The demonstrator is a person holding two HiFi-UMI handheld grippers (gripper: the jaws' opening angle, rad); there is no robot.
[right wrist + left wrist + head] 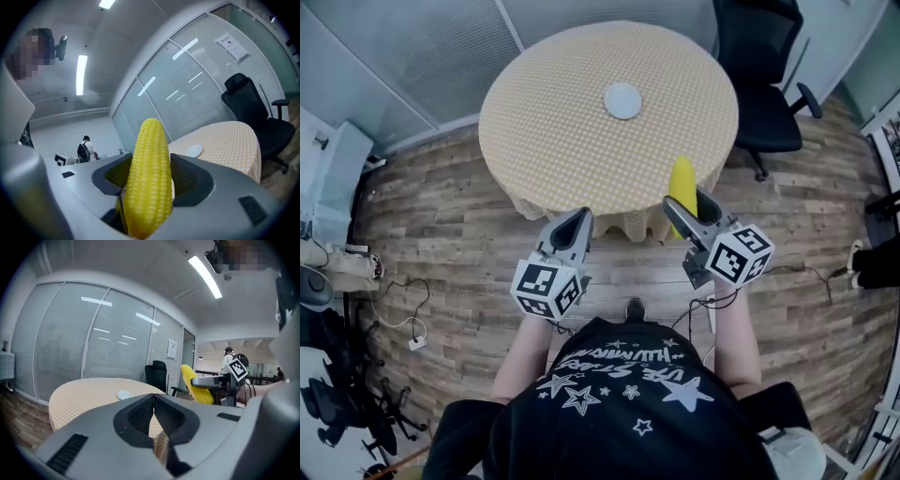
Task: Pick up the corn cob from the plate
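Right gripper [686, 208] off worktop's [553, 141] near edge, fingers clamping corn cob [149, 173], left gripper [580, 219] fingers pressed together, plate [622, 100] mid-worktop, chair [764, 84] by far-right edge.

The yellow corn cob [149, 178] is clamped between my right fingers [190, 176], its tip pointing to 12 o'clock. The small white plate [622, 100] lies flat on the round surface [544, 141], at 11 o'clock from the cob.

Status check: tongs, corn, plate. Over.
Right tongs shut on the yellow corn cob, held off the plate. Left tongs shut, empty. Small white round plate empty on the yellow checked round table. Nothing in the way.
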